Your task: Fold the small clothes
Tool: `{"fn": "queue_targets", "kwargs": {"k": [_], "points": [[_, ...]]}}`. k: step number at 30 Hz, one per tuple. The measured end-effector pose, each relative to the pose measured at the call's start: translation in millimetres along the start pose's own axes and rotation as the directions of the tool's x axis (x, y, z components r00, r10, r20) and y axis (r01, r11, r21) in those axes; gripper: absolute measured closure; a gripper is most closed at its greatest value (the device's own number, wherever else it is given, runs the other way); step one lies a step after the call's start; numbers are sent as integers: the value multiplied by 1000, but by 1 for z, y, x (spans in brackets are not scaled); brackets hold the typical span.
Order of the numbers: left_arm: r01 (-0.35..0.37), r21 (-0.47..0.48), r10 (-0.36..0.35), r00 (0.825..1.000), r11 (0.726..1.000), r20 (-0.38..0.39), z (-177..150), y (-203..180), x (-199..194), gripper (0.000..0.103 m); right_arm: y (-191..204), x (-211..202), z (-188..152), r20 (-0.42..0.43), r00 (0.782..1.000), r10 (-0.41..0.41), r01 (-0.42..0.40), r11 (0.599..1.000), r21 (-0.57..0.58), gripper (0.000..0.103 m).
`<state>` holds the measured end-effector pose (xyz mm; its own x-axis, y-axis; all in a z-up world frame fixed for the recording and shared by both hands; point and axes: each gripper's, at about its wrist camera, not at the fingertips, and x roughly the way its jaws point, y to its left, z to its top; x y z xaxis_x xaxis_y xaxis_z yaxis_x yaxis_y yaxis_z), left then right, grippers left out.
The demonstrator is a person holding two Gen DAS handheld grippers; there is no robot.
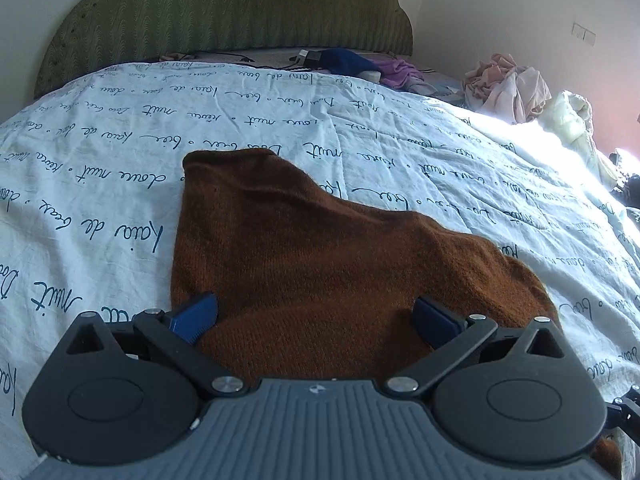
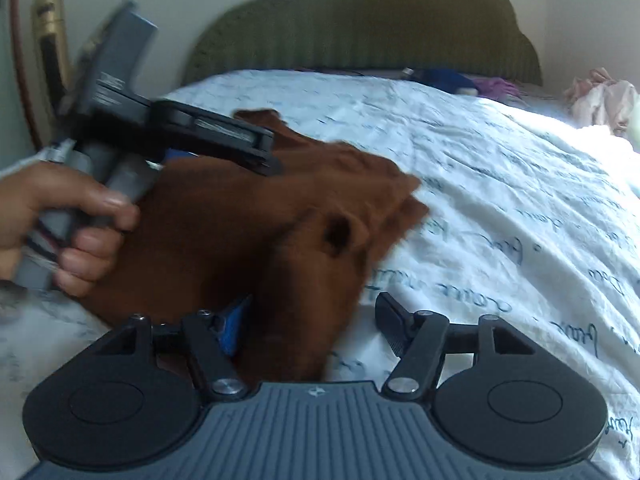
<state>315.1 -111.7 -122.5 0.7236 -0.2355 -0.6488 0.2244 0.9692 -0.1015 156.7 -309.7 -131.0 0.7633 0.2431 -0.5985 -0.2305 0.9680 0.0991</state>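
Note:
A brown knitted garment (image 1: 304,248) lies on the white bedspread (image 1: 120,140) with blue script. In the left wrist view, my left gripper (image 1: 316,318) is open wide over the garment's near edge, and cloth lies between its blue pads (image 1: 196,316) without being pinched. In the right wrist view the garment (image 2: 224,232) is bunched and blurred, with a folded lump near its right side. My right gripper (image 2: 314,326) is open. Its left pad (image 2: 234,326) is at the cloth, and its right finger stands over bare sheet. A hand (image 2: 76,224) holds the left gripper (image 2: 256,152) over the garment's far left part.
A green padded headboard (image 1: 224,12) closes the far end of the bed. Navy and purple clothes (image 1: 360,66) lie below it. A pile of pale pink and cream clothes (image 1: 508,88) sits at the far right by the wall, in bright sunlight.

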Motion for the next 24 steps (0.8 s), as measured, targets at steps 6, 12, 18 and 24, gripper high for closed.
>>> {"fn": "queue_targets", "kwargs": {"k": [6,12,18,24], "points": [[-3,-51,3,1000,999,-14,1,13,-25,0,-14,-25,11,27,1000,-3,0,993,117,29],[6,-51,-9,998,999,-67,-34,39,-95,0,8,-67,-5,37,998,56,-62,977,206,21],[22,-25,-25,992,999,-124,-99,47,-151,0,32,-77,-27,-26,999,30,-24,978,206,21],[2,-35,-6,992,999,-126,-137,41,-172,0,45,-82,-45,-42,999,1,7,983,181,21]]}}
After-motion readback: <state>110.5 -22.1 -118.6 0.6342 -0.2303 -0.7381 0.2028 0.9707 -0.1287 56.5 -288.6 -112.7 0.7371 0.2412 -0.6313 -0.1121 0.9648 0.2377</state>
